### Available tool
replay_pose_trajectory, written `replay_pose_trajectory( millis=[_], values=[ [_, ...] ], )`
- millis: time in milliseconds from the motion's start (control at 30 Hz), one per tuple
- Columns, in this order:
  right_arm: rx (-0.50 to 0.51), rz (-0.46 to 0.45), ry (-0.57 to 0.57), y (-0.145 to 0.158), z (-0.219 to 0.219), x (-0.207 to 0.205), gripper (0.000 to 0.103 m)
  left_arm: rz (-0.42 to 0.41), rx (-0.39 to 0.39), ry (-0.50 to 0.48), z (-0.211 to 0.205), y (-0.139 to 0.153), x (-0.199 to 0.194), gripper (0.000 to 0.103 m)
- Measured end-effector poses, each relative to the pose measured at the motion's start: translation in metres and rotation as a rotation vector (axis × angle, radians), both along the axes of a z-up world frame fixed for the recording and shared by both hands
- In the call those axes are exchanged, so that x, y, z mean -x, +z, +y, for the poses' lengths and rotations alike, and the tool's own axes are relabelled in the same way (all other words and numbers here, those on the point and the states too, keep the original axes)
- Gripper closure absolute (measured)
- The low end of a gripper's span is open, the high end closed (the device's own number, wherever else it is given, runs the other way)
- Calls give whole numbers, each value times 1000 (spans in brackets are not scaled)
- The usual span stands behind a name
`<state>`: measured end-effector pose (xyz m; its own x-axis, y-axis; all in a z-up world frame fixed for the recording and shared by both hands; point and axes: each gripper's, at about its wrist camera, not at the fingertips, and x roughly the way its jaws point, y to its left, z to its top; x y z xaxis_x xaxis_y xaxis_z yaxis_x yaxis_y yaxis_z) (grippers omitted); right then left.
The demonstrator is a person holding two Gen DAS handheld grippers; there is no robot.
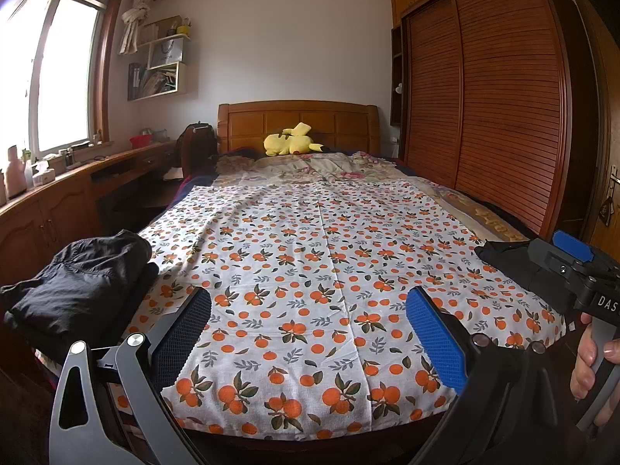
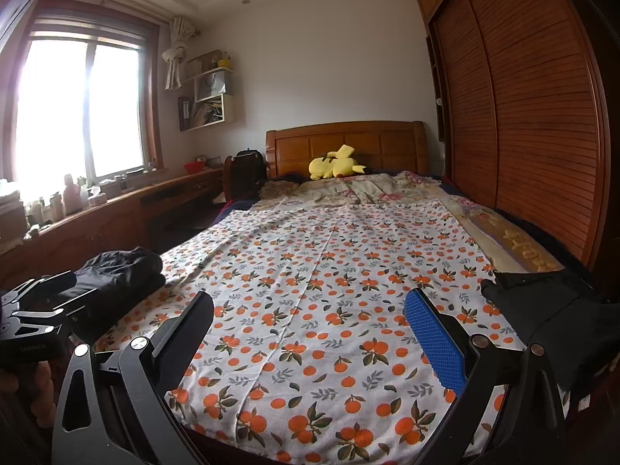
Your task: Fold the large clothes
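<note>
- The dark garment (image 2: 558, 310) lies unfolded at the bed's near right corner, on the orange-print sheet (image 1: 310, 271); a folded black pile (image 1: 77, 283) sits near left.
- Your left gripper (image 1: 310, 333) and right gripper (image 2: 310, 341) hover with fingers spread apart, empty.
- Pinch the garment's edges low, then drag it to the sheet's middle.
</note>
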<state>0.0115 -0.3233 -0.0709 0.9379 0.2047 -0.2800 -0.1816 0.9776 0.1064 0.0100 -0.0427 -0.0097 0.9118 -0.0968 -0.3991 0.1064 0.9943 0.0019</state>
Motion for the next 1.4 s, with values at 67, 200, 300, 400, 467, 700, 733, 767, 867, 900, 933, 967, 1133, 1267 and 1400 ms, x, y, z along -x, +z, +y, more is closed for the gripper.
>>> replay_pose_trajectory(
  millis=[67, 200, 300, 400, 467, 700, 733, 767, 867, 900, 933, 967, 1133, 1267, 1400],
  values=[
    [-1, -1, 0, 0, -1, 0, 8, 0, 0, -1, 0, 0, 0, 2],
    [-1, -1, -2, 0, -1, 0, 8, -3, -1, 0, -1, 1, 0, 2],
    [0, -2, -3, 0, -1, 0, 8, -3, -2, 0, -1, 1, 1, 2],
    [0, -1, -3, 0, -1, 0, 8, -3, -1, -2, -1, 1, 1, 2],
    [0, -2, -3, 0, -1, 0, 8, -3, -1, 0, 0, 1, 1, 2],
    [-1, -2, -2, 0, -1, 0, 8, -9, 0, 4, -1, 2, 1, 2],
    [0, -2, -3, 0, -1, 0, 8, -9, 0, 5, -1, 2, 1, 2],
    [0, -1, -2, -1, -1, 0, 8, -10, 1, 4, -1, 2, 2, 2],
    [1, -2, -2, -1, -1, 0, 8, -11, 1, 4, -1, 3, 1, 2],
    [0, -2, -2, -1, -2, 0, 8, -10, 1, 4, -1, 2, 1, 2],
    [-1, -1, -2, -1, -1, 0, 8, -10, 1, 4, -1, 3, 1, 2],
    [0, -1, -2, -1, -1, 0, 8, -10, 1, 4, 0, 2, 2, 2],
    [-1, -1, -3, -1, -1, 0, 8, -15, -2, 10, -2, 5, 1, 2],
    [0, -2, -3, -1, -1, 0, 8, -17, -4, 13, -1, 6, 1, 2],
    [1, -3, -3, -1, 0, 1, 8, -17, -2, 12, 0, 6, 1, 2]
  ],
)
